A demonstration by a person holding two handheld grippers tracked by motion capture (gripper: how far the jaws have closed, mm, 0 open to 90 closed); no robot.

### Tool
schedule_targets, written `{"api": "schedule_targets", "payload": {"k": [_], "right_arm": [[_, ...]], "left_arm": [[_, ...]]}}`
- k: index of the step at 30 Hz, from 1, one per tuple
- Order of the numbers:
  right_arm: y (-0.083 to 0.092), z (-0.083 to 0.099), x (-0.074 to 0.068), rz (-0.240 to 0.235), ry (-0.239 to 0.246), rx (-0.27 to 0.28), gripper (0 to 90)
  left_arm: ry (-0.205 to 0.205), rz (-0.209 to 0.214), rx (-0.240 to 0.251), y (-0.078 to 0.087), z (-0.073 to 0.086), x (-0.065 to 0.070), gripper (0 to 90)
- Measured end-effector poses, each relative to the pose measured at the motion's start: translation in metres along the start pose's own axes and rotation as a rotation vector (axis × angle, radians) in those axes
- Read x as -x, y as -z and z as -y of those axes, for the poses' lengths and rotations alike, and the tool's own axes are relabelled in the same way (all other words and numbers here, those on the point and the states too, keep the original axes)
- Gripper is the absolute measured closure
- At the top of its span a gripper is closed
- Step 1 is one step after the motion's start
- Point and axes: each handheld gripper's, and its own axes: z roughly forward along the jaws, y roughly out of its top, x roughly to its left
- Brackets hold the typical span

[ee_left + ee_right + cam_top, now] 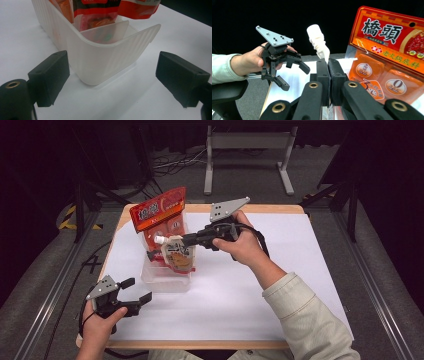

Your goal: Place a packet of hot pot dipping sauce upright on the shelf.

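Note:
A spouted pouch [179, 257] with a white cap [160, 240] hangs over a translucent plastic bin [170, 282], and my right gripper [186, 240] is shut on its top by the spout. In the right gripper view the white spout [317, 40] rises just above my closed right gripper [328, 67]. A tall red-orange packet [159, 210] stands in the bin behind the pouch. My left gripper [138, 289] is open near the bin's front left corner. In the left gripper view, the bin's rounded corner [105, 57] sits between and beyond the wide-apart jaws of the left gripper [112, 77], which touch nothing.
The bin stands left of centre on a white table sheet [280, 270], with bare sheet to its right and front. More red packets [97, 12] lean inside it behind a divider. The red-orange packet [387, 50] is close on the right gripper's right. A metal frame [247, 142] stands beyond the table.

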Motion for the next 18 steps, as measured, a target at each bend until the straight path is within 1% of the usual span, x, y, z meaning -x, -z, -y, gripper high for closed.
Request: {"api": "schedule_targets", "payload": {"k": [3,11,18], "right_arm": [[-0.002,0.001,0.0,-0.003,0.006,-0.002,88.8],[-0.016,0.008,0.0,-0.037,0.022,-0.01,88.7],[-0.027,0.014,0.0,-0.046,0.024,-0.023,88.6]], "left_arm": [[0.002,-0.001,0.002,0.0,0.0,0.0,12.8],[0.002,-0.002,0.001,0.0,0.001,-0.001,12.8],[0.0,-0.001,0.001,0.0,0.001,-0.001,12.8]]}}
